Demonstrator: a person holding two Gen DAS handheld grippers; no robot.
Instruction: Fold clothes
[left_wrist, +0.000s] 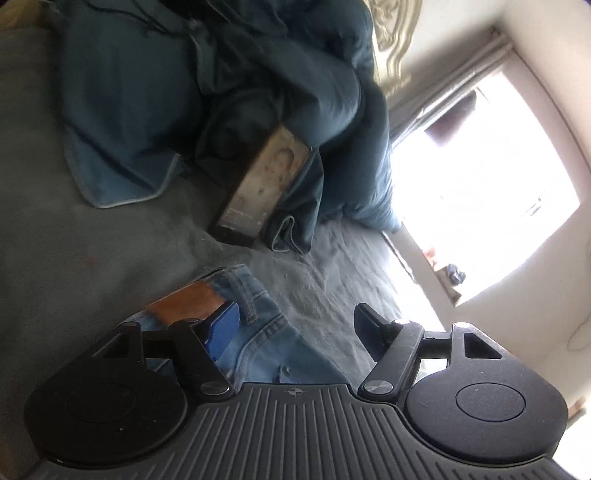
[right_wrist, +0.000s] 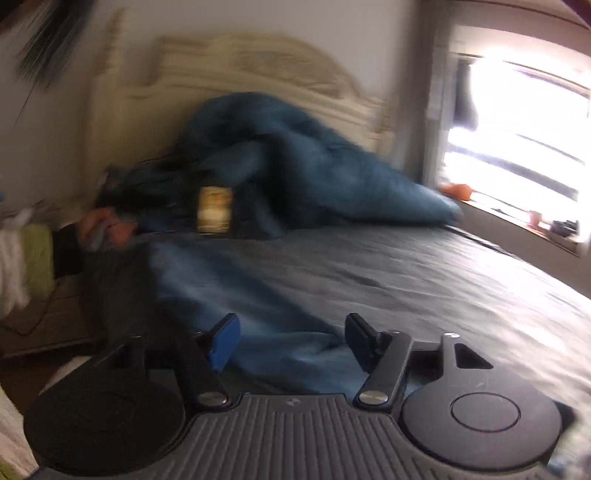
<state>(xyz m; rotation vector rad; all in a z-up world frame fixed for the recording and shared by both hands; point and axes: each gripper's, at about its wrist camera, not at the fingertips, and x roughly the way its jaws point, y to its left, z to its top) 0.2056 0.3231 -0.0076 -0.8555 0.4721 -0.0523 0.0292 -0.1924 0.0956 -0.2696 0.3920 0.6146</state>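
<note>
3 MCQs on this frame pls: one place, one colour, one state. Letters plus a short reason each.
1. Where does the phone with the lit screen lie?
A. on the windowsill
B. on the grey bedsheet, against the dark blue duvet
C. on the floor

2. What colour is the patch on the waistband of the light blue denim jeans?
A. brown
B. green
C. white

3. How do the left gripper's fingers stand?
A. shut on the jeans
B. shut on nothing
C. open

Answers:
1 B: the phone rests on the bedsheet at the foot of the bunched duvet.
2 A: a brown patch sits on the jeans.
3 C: the left gripper shows a wide gap between its fingers, above the jeans.
</note>
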